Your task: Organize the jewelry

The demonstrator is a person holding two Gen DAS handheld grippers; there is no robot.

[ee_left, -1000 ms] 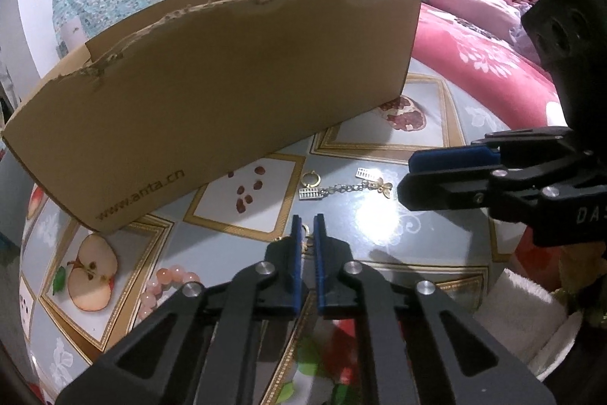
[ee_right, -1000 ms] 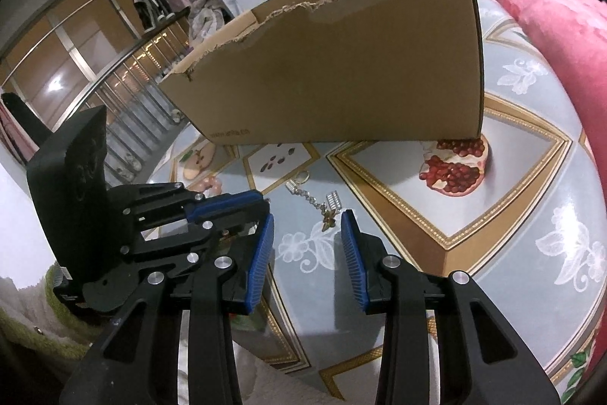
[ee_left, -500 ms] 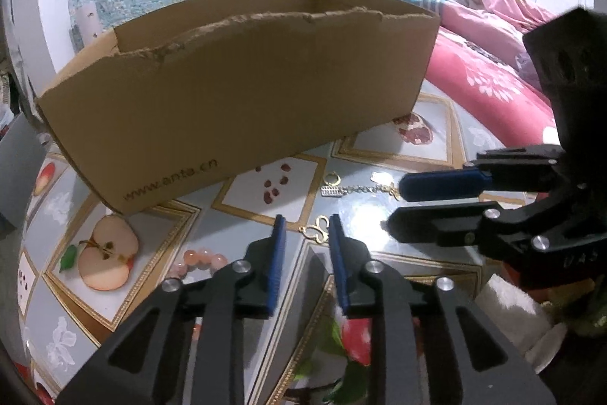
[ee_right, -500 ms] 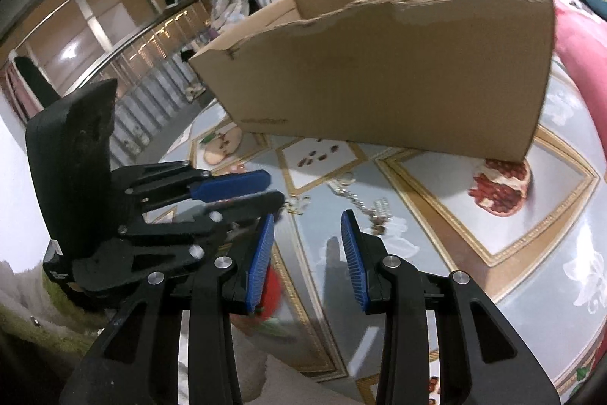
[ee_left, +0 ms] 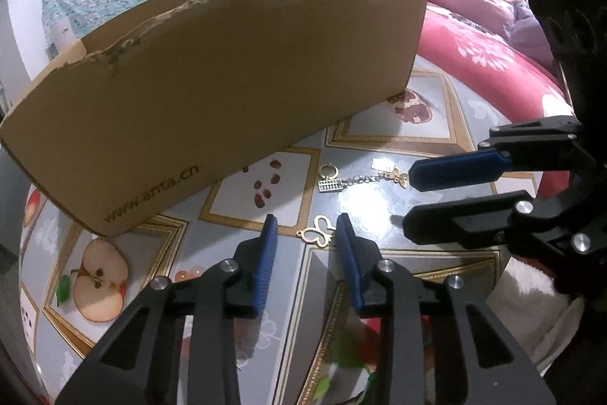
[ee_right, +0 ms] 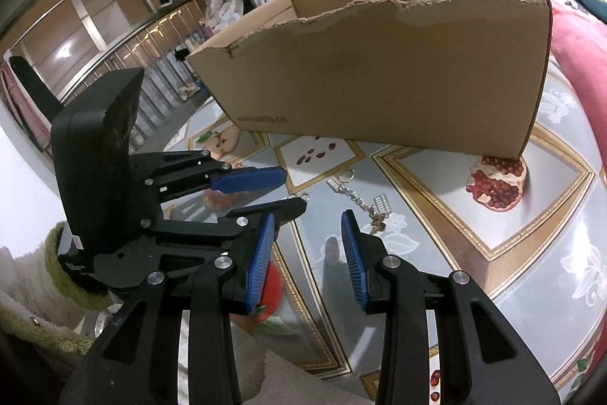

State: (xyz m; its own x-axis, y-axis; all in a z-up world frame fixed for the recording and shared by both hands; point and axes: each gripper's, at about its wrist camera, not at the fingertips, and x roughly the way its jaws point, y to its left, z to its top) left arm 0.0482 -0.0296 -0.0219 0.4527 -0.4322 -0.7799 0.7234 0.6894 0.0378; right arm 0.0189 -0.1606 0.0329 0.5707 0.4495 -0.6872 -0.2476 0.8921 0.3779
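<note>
Gold butterfly pendant (ee_left: 318, 231): flat on the fruit-patterned tablecloth (ee_left: 379, 135), between the tips of the left gripper (ee_left: 306, 231), untouched.
Left gripper: jaws have just been opening, now narrowly parted.
Right gripper (ee_right: 307, 229): moderately parted, empty.
Silver chain with charms (ee_left: 358, 179): near the torn brown cardboard box (ee_left: 212, 90).

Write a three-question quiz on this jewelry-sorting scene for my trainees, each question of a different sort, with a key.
1. True or false: the left gripper is clamped on the butterfly pendant.
2. Which lies nearer the cardboard box: A) the chain with the ring, or B) the butterfly pendant?
3. Fill in: the pink beads lie on the ____.

Key: 1 false, its jaws stand open around it; 2 A; 3 table.
</note>
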